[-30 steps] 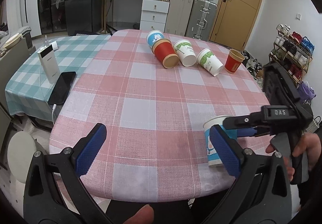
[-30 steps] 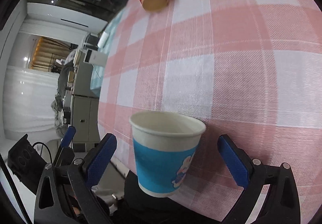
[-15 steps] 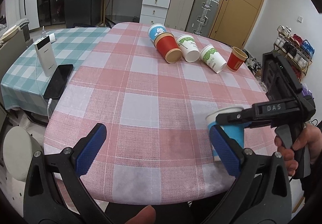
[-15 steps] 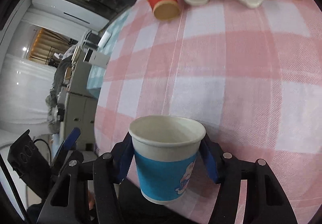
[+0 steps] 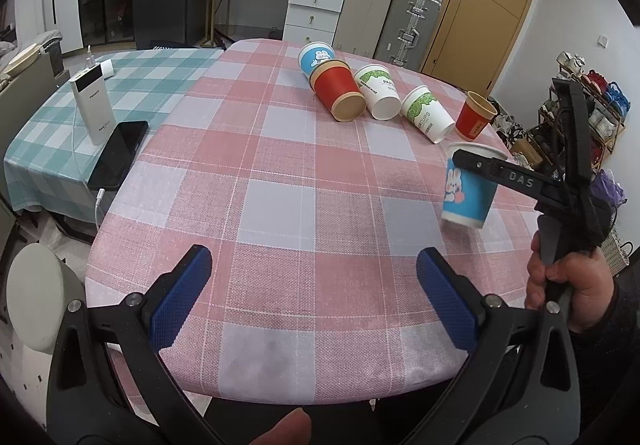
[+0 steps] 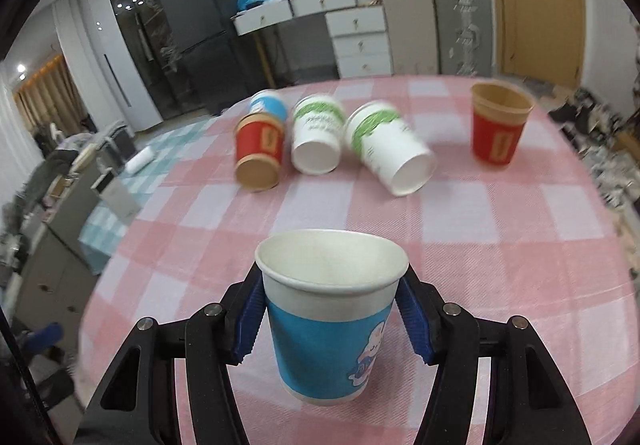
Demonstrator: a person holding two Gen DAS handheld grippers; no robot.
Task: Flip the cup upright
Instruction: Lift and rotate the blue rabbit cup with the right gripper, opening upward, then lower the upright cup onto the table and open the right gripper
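Observation:
My right gripper [image 6: 330, 319] is shut on a blue paper cup [image 6: 330, 329] with a rabbit print, held upright, mouth up, above the pink checked table [image 6: 500, 245]. The cup also shows in the left wrist view [image 5: 468, 189], lifted off the cloth at the right, with the right gripper [image 5: 480, 165] around its upper part. My left gripper [image 5: 316, 305] is open and empty over the near table edge. On the far side lie a blue cup [image 5: 316, 55], a red cup [image 5: 340, 95] and two white-green cups [image 5: 380, 89] [image 5: 428, 117] on their sides.
A red cup [image 5: 476, 121] stands upright at the far right. A power bank [image 5: 92, 105] and a black phone [image 5: 118, 153] rest on the green checked table at the left. Drawers, suitcases and a door are behind.
My right gripper closed on the blue cup, lifted it off the table and carried it farther in toward the row of cups. The left gripper stayed open near the front edge.

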